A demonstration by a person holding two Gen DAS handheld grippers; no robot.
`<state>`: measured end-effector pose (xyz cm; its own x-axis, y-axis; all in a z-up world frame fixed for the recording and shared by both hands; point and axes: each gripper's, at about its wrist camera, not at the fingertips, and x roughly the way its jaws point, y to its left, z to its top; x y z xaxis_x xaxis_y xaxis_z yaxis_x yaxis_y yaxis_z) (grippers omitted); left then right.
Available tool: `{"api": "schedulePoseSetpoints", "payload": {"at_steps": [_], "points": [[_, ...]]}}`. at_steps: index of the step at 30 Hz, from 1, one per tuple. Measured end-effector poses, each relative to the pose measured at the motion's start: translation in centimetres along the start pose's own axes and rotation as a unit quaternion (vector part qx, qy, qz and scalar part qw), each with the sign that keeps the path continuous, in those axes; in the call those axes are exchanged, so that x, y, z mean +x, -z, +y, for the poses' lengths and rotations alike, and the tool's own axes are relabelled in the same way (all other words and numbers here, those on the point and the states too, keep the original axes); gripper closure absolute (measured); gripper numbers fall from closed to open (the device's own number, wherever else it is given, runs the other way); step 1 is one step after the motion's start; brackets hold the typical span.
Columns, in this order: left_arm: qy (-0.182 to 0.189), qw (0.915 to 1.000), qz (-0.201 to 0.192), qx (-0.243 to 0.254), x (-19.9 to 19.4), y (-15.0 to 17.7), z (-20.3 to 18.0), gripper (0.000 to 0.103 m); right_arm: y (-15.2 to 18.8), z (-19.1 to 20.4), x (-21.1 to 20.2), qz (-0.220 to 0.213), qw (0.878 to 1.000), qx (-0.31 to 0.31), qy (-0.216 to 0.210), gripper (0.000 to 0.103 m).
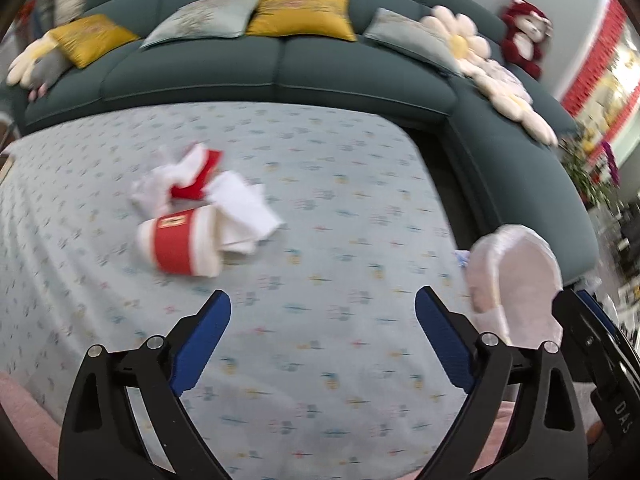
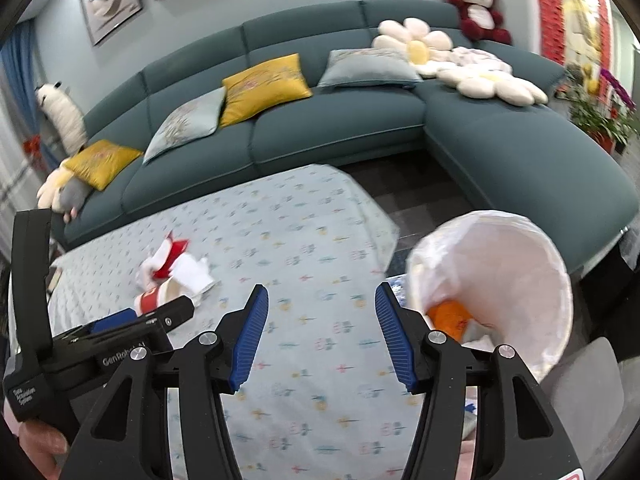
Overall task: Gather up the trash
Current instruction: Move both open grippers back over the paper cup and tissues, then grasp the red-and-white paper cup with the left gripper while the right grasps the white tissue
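Patterned cloth covers your bench (image 1: pixel 320 208); crumpled tissues (image 1: pixel 240 208) beside a red-banded paper cup (image 1: pixel 180 246). Lined bin (image 2: pixel 500 280) right. Both ribbed blue fingers (image 1: pixel 208 344) spread, empty.

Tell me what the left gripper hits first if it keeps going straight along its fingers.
Most likely the pale blue patterned tablecloth: the open left gripper points down at bare cloth. The red-and-white paper cup lies left of that line, though depth is uncertain.
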<state>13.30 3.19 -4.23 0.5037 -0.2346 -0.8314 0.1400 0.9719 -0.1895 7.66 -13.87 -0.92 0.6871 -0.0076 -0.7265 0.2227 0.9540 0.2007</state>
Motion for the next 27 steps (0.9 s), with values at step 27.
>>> {"api": "schedulePoseSetpoints", "payload": {"at_steps": [27], "points": [[-0.041, 0.9971, 0.048, -0.042, 6.0, -0.6, 12.1, 0.013, 1.2, 12.6, 8.5, 0.078, 0.993, -0.082, -0.030, 0.049]]}}
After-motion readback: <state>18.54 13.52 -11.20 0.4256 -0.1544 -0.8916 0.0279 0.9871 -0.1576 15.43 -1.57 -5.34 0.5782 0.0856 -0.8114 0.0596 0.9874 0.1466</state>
